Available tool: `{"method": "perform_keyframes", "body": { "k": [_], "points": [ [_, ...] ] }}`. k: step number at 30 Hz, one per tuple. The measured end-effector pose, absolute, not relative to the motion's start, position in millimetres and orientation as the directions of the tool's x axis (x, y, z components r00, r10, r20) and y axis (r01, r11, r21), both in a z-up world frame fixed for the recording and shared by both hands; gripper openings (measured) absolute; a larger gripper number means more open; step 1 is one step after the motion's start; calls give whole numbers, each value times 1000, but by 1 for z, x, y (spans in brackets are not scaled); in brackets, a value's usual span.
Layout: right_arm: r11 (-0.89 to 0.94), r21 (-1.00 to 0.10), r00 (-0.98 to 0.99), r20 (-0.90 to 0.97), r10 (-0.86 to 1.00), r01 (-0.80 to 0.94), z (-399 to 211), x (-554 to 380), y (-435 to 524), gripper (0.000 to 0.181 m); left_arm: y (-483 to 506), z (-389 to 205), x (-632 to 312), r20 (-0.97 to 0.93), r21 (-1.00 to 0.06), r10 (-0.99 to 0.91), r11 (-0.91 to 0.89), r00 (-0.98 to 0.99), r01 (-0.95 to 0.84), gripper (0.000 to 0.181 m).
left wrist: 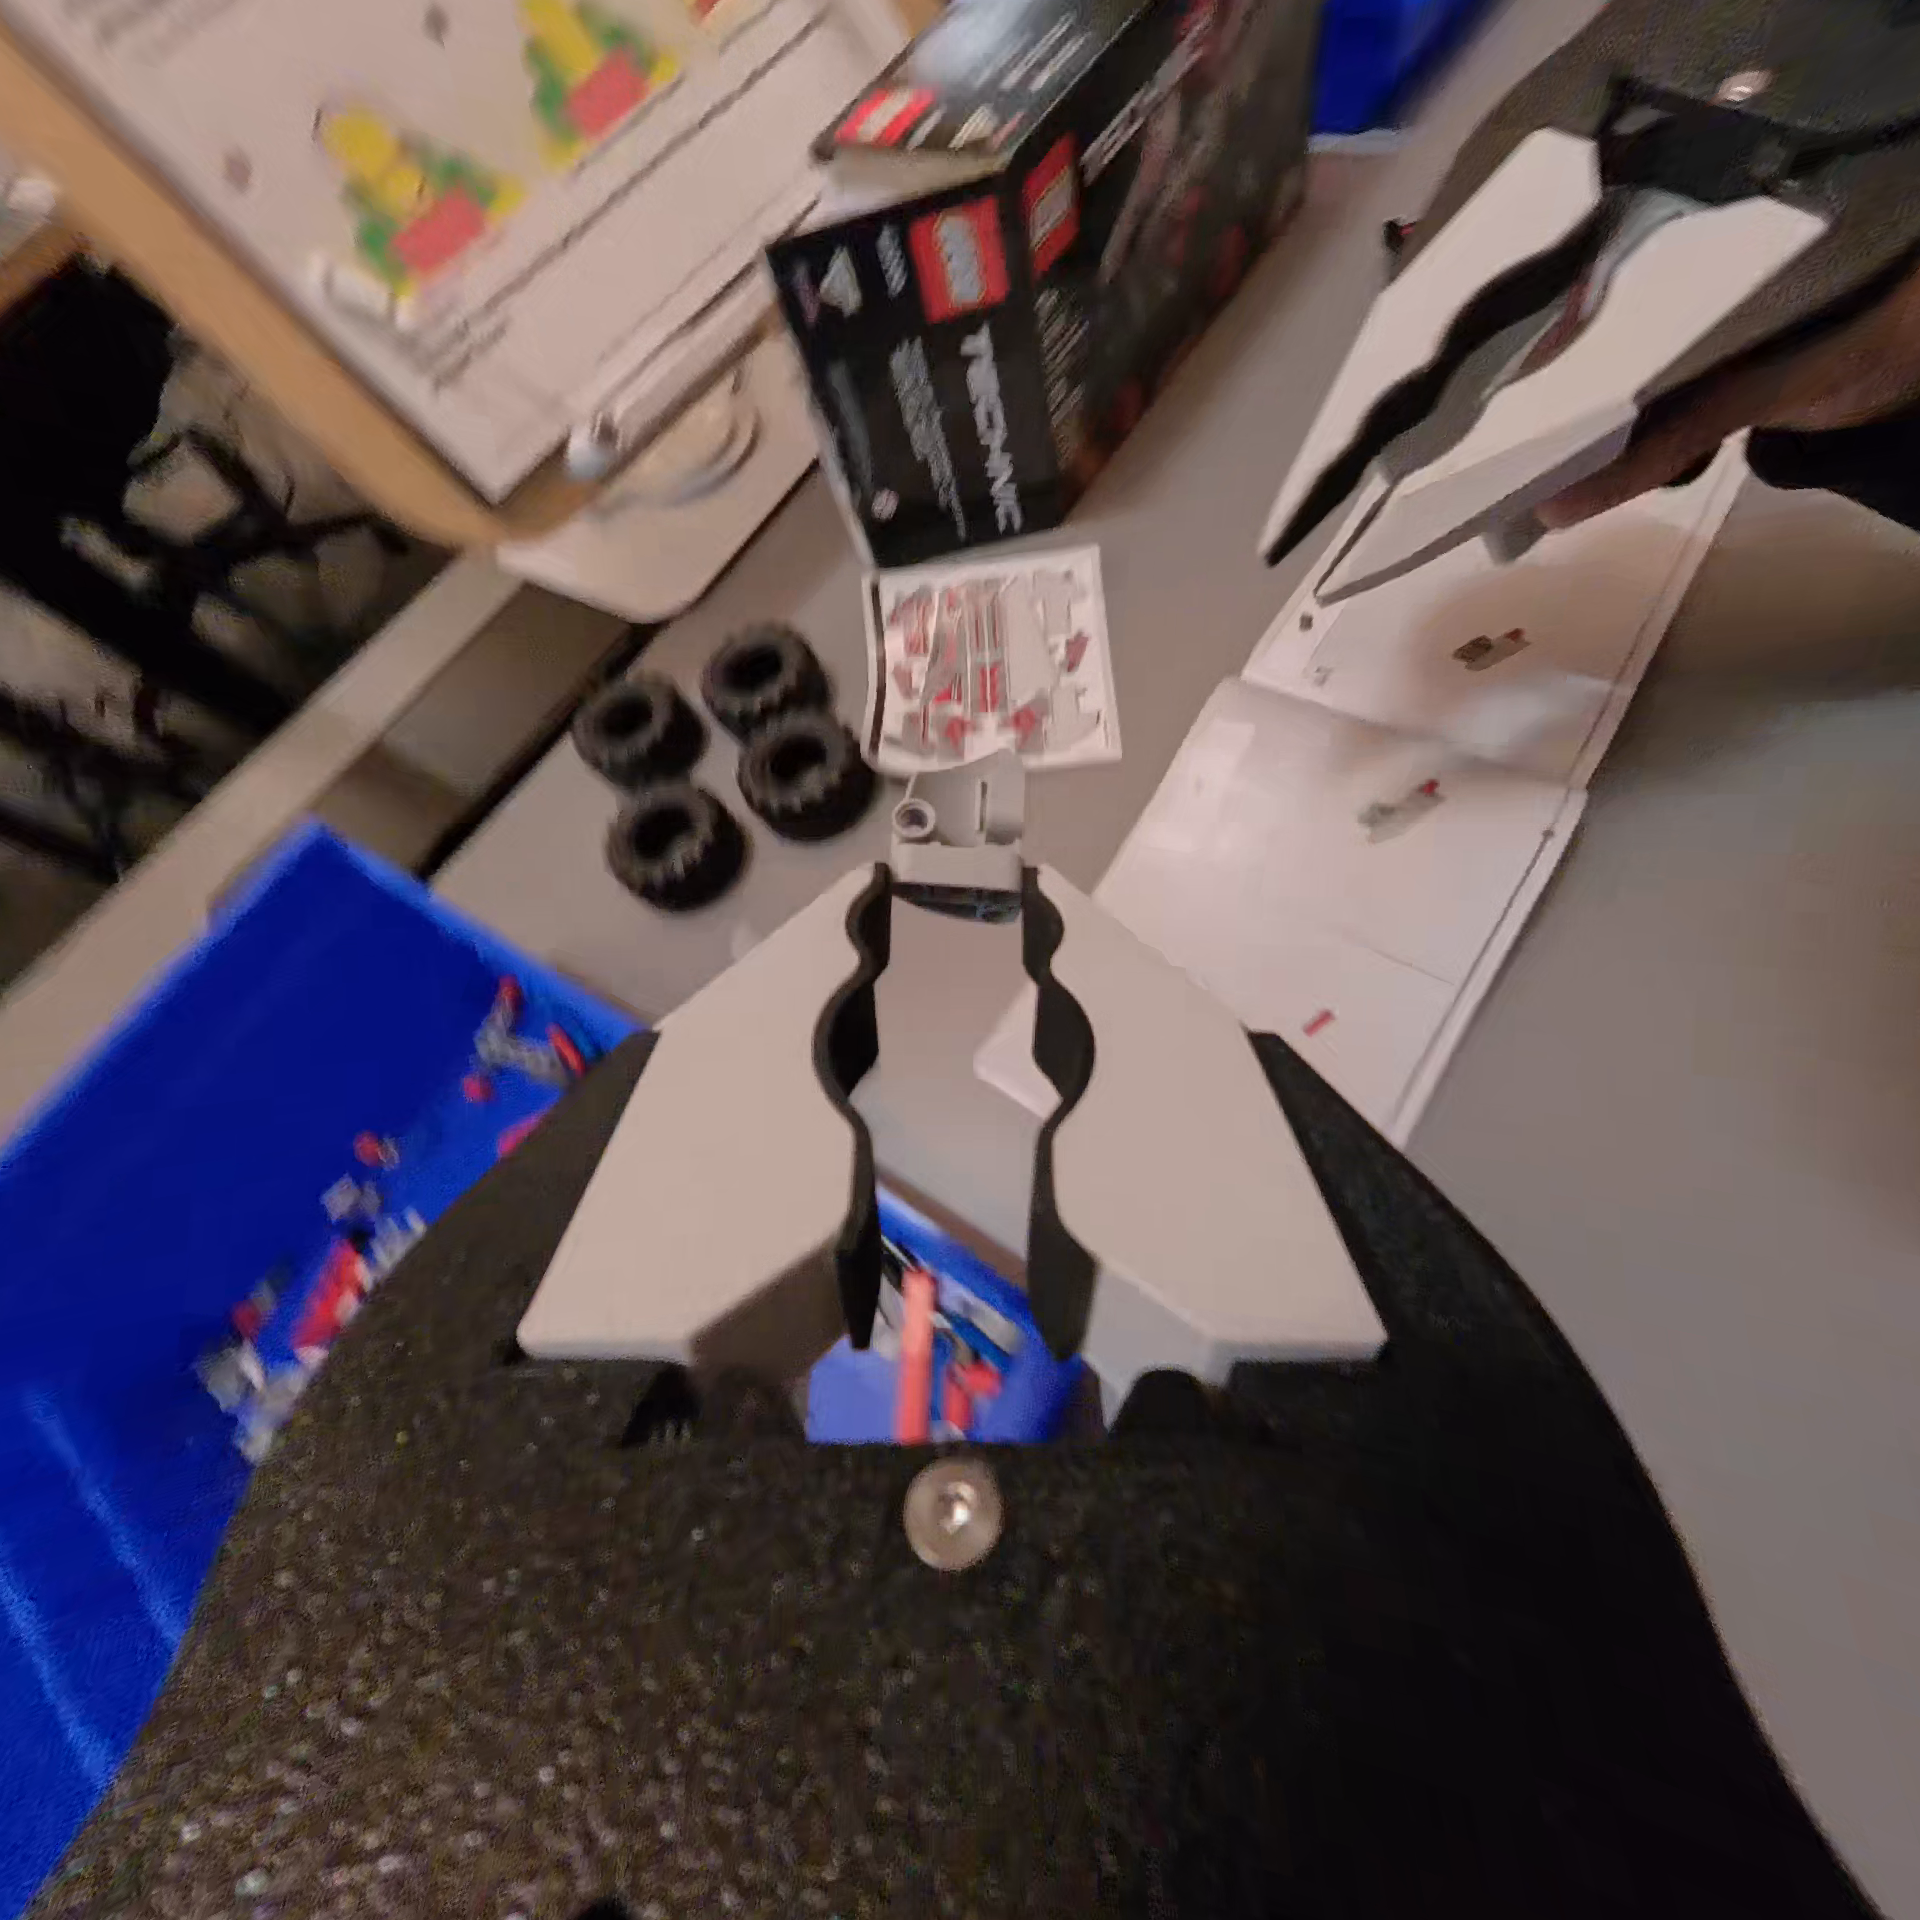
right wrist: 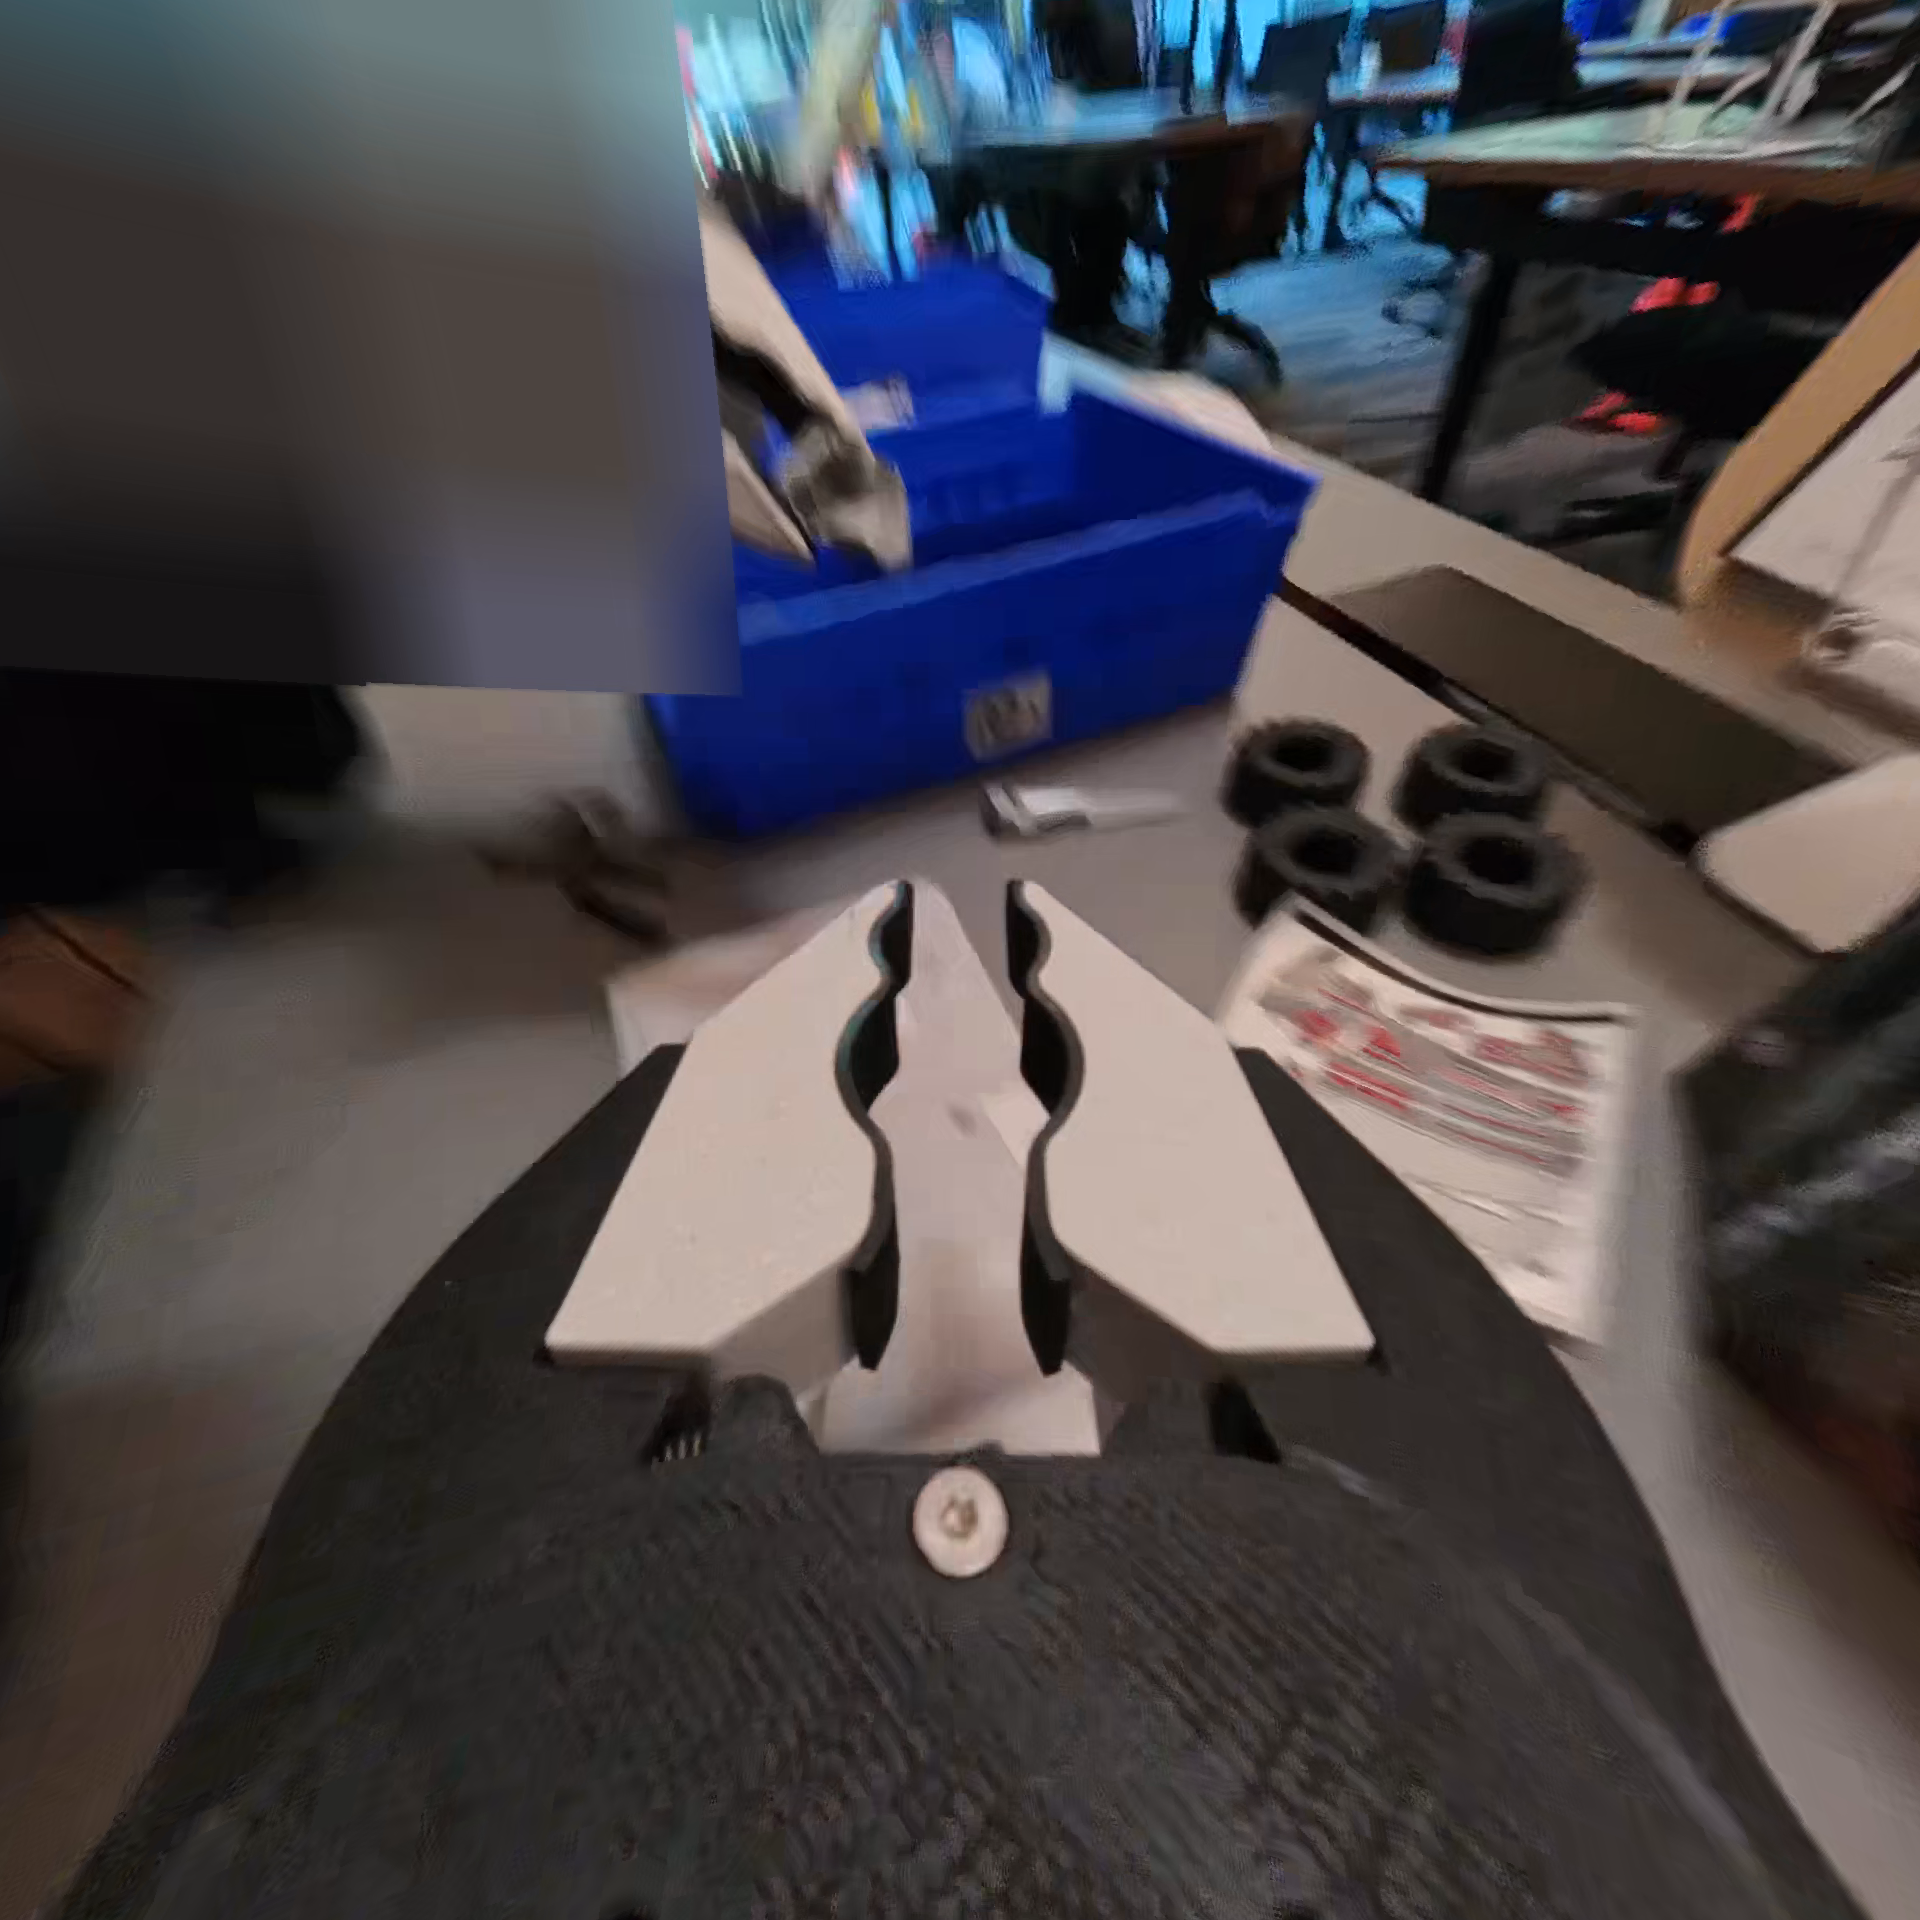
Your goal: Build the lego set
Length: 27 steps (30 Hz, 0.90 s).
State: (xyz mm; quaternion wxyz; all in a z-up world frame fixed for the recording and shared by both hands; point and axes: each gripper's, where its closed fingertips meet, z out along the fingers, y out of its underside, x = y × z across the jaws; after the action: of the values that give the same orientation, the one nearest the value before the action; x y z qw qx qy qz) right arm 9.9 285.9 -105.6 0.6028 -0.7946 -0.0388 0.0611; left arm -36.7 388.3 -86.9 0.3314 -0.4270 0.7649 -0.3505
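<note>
My left gripper (left wrist: pixel 956 891) is shut on a light grey lego piece (left wrist: pixel 961 826) that has a round hole, and holds it above the table. Four black tyres (left wrist: pixel 727 764) lie just beyond it and also show in the right wrist view (right wrist: pixel 1403 831). My right gripper (right wrist: pixel 958 894) hovers over the open white instruction booklet (left wrist: pixel 1403 831), with its fingers a narrow gap apart. In the left wrist view it (left wrist: pixel 1283 540) has a lifted page leaning against its lower finger. I see no lego piece in it.
A blue bin (left wrist: pixel 208 1143) of small parts stands at the left and also shows in the right wrist view (right wrist: pixel 987 623). The black lego box (left wrist: pixel 1018 312) and a sticker sheet (left wrist: pixel 987 665) lie behind the tyres. Small grey pieces (right wrist: pixel 1039 810) lie by the bin. The grippers' ends are close to 12 cm from one another.
</note>
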Motion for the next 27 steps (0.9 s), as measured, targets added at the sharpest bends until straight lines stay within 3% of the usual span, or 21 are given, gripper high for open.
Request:
{"method": "perform_keyframes", "body": {
  "k": [2,4,10,13,18,27],
  "points": [
    [-424,-879,974,174,143,219,-142,14,274,1,385,-110,-67,-107,-834,-927,281,-359,-475,22],
    [-499,-797,940,286,186,341,-169,14,268,0,377,-131,-93,-19,-848,-956,170,-292,-503,23],
    [-504,-742,893,311,325,442,-204,-5,267,0,342,-177,-137,135,-827,-973,-6,-189,-562,23],
    [-548,-664,857,333,393,510,-224,-10,264,0,338,-201,-145,120,-775,-981,5,-155,-632,23],
    [-496,-625,795,418,439,602,-227,-18,271,0,334,-225,-154,42,-703,-971,139,-236,-697,22],
    [-473,-627,780,419,465,619,-227,-24,273,0,332,-230,-163,82,-733,-956,134,-282,-667,25]
  ]
}}
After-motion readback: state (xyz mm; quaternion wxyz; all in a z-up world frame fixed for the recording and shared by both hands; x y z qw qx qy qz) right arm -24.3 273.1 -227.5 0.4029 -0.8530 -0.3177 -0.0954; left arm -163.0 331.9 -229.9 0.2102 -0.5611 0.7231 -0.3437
